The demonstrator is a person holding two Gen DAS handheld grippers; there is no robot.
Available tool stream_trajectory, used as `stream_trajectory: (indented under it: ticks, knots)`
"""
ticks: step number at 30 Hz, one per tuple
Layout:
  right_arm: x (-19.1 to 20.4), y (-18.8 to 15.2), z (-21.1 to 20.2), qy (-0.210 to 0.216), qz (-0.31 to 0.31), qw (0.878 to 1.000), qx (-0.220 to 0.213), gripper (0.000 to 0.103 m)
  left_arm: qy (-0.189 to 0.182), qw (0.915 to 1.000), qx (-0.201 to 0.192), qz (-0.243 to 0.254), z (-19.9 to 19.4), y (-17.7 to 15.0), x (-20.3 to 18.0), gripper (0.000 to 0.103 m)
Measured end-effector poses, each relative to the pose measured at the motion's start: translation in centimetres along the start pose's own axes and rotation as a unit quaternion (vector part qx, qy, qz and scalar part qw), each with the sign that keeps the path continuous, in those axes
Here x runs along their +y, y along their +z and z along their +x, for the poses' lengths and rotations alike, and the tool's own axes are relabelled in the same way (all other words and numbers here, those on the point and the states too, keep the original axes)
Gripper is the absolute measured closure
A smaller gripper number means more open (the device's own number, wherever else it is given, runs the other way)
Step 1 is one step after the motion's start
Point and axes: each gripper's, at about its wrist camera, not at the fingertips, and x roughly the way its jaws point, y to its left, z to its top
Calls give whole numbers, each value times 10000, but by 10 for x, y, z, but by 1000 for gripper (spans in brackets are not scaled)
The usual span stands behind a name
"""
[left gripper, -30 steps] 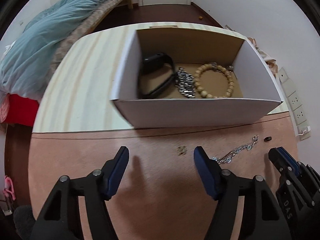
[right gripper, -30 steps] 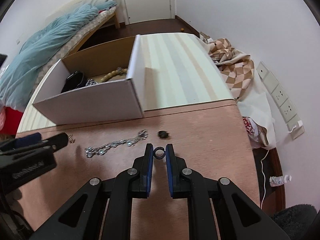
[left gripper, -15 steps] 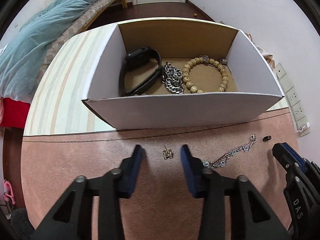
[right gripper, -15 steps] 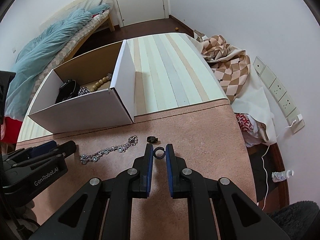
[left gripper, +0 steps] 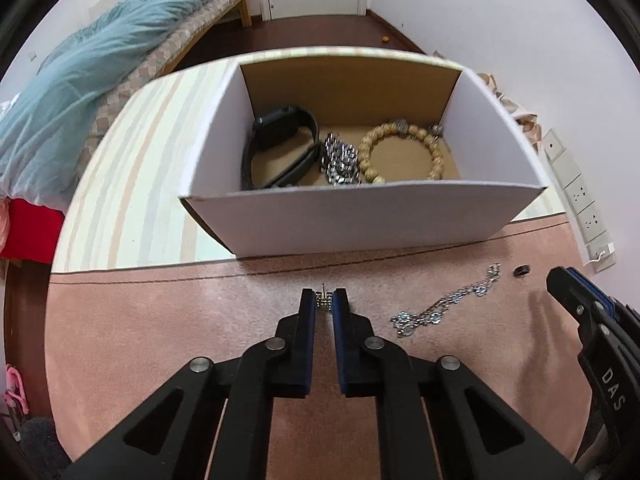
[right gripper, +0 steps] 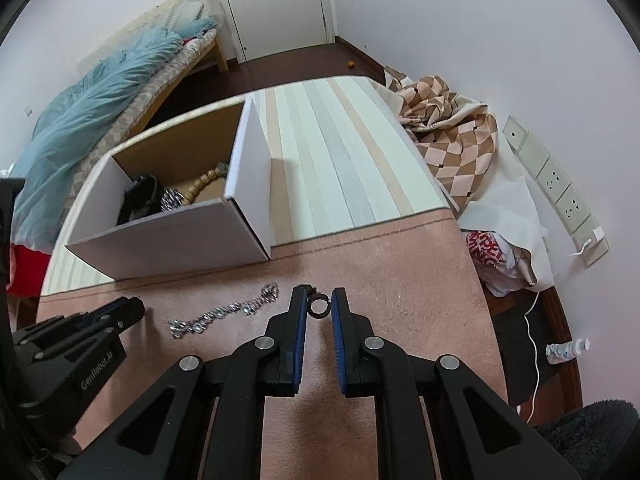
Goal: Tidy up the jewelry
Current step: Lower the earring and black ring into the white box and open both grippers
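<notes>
A: Jewelry sits in two places: a watch (left gripper: 280,142), a metal bracelet (left gripper: 339,158) and a bead bracelet (left gripper: 402,152) lie in the box (left gripper: 360,220), while a chain (left gripper: 444,306) and a dark ring (left gripper: 521,270) lie on the pink cloth (left gripper: 160,320) in front of it

B: And the grippers?

A: The left gripper (left gripper: 324,304) is pinched on a tiny earring (left gripper: 323,300), and the right gripper (right gripper: 319,306) clamps a black ring (right gripper: 319,307)

B: How do these pieces likely handle?

A: Both seem light, hard and slippery, so they could twist out; a grip across the middle suits them. The chain looks limp and would need a pinch at one end

B: What has changed from a second earlier?

A: The left jaws stood wide apart short of the earring and have since closed on it; the right one holds its ring as before
</notes>
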Motion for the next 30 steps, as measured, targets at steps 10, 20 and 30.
stream_trajectory:
  ticks: [10, 20, 30]
  knots:
    - [10, 29, -51, 411, 57, 9979, -503, 90, -53, 9962, -864, 47, -71, 26, 4, 97]
    - [35, 83, -60, 989, 18, 9931, -626, 90, -259, 9919, -1239, -61, -105, 71, 21, 97]
    - [59, 142, 32, 1445, -162, 9854, 890, 90, -1029, 9937, -85, -428, -46, 135, 60, 97]
